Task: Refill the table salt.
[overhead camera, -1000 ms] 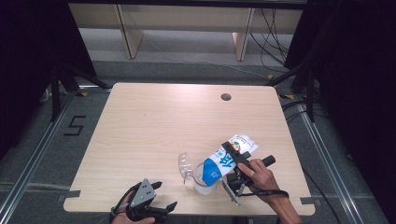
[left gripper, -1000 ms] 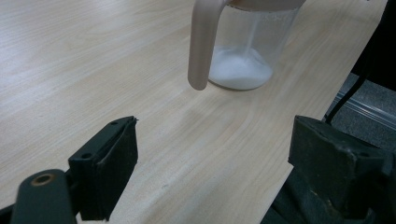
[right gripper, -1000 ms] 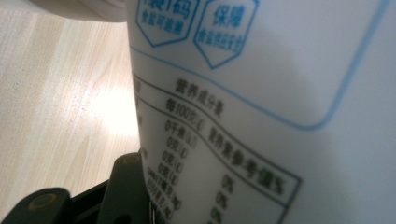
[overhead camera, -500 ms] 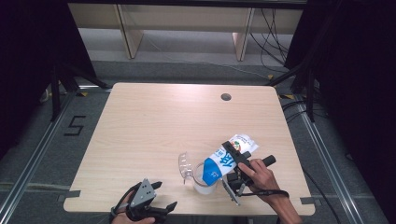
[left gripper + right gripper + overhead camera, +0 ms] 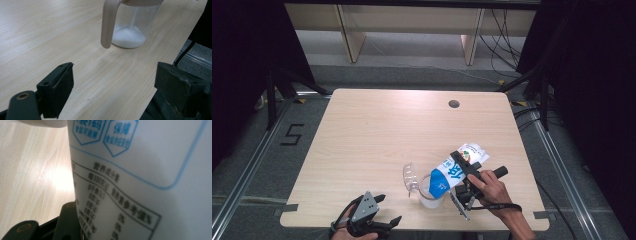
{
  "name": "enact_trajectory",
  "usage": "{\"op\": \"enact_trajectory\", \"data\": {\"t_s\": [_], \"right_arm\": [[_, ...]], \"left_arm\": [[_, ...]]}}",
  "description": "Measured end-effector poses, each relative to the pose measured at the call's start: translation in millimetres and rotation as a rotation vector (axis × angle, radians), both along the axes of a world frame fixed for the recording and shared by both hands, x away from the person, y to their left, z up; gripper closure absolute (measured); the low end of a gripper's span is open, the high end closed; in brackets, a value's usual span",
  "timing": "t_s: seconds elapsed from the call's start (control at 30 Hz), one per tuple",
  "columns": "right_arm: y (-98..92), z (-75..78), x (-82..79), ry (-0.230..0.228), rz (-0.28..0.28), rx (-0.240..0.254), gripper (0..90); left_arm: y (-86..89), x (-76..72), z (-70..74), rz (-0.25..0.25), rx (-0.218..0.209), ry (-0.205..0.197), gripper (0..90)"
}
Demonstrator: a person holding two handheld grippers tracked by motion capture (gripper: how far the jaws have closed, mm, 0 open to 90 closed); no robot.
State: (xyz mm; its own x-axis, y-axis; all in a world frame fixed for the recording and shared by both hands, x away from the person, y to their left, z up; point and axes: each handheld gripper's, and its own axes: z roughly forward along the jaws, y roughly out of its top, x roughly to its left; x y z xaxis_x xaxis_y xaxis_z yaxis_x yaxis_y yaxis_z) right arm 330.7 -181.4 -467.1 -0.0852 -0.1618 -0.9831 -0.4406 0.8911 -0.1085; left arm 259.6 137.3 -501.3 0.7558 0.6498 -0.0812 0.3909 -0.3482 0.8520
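One bag [image 5: 453, 171] tilted over jug [image 5: 430, 191], clamped by right tool [image 5: 465, 172].

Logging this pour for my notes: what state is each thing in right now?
Salt bag: tilted, mouth down over the cup, pouring.
Clear measuring cup: upright, a low white heap inside, thin stream falling in.
Right gripper: shut on the salt bag.
Left gripper: open, nothing between its jaws.

Blue-and-white printed bag [image 5: 455, 171], clear jug [image 5: 135, 23] with beige handle [image 5: 108, 23]
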Motion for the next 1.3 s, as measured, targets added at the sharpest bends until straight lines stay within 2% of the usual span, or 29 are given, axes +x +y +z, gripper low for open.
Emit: {"op": "enact_trajectory", "data": {"t_s": [0.17,0.23,0.27,0.43,0.5,0.53,0.63,0.77,0.87,0.93,1.0,1.1,1.2,1.3], "right_arm": [[0.5,1.9,0.5,-0.023,0.016,-0.025,54.8],[-0.7,-0.9,-0.6,0.005,-0.011,0.007,54.8],[-0.8,-0.8,-0.6,0.004,-0.012,0.008,54.9],[-0.9,-0.3,-0.6,0.000,-0.011,0.006,54.9],[-0.4,1.4,-0.5,-0.014,-0.002,-0.011,54.9],[-1.0,-0.3,-0.7,-0.004,-0.012,0.002,54.9],[-0.4,0.6,-0.9,-0.020,-0.007,-0.020,54.9],[-0.5,0.1,-0.5,-0.014,-0.004,-0.013,55.4],[-0.2,1.5,-0.6,-0.022,0.000,-0.023,55.4],[-0.7,0.1,-0.7,-0.012,-0.008,-0.011,55.5],[-0.6,0.6,-0.6,-0.016,-0.004,-0.018,55.5],[-0.9,-0.6,-1.8,-0.012,-0.020,-0.006,55.5],[1.0,3.3,-1.1,-0.047,0.014,-0.044,55.9],[1.1,3.4,-1.2,-0.050,0.015,-0.045,56.0]], "left_arm": [[0.2,0.2,0.1,-0.005,0.003,-0.003,15.3],[-0.2,-0.1,-0.2,0.002,-0.004,0.003,15.3],[-0.3,-0.1,-0.2,0.002,-0.005,0.004,15.3],[0.2,0.2,0.1,-0.004,0.003,-0.003,15.3],[-0.1,-0.1,-0.1,0.001,-0.004,0.002,15.3],[-0.1,-0.1,-0.1,0.001,-0.003,0.002,15.3],[0.2,0.2,0.1,-0.005,0.003,-0.004,15.3],[-0.4,-0.2,-0.3,0.003,-0.007,0.005,15.3],[0.2,0.3,0.1,-0.006,0.005,-0.005,15.3],[0.5,0.3,0.2,-0.005,0.008,-0.006,15.3],[-0.4,-0.2,-0.3,0.004,-0.007,0.006,15.3],[0.4,0.3,0.2,-0.005,0.009,-0.006,15.3],[0.0,0.1,0.1,-0.004,0.004,-0.003,15.3],[0.2,0.2,0.1,-0.005,0.004,-0.004,15.3]]}}
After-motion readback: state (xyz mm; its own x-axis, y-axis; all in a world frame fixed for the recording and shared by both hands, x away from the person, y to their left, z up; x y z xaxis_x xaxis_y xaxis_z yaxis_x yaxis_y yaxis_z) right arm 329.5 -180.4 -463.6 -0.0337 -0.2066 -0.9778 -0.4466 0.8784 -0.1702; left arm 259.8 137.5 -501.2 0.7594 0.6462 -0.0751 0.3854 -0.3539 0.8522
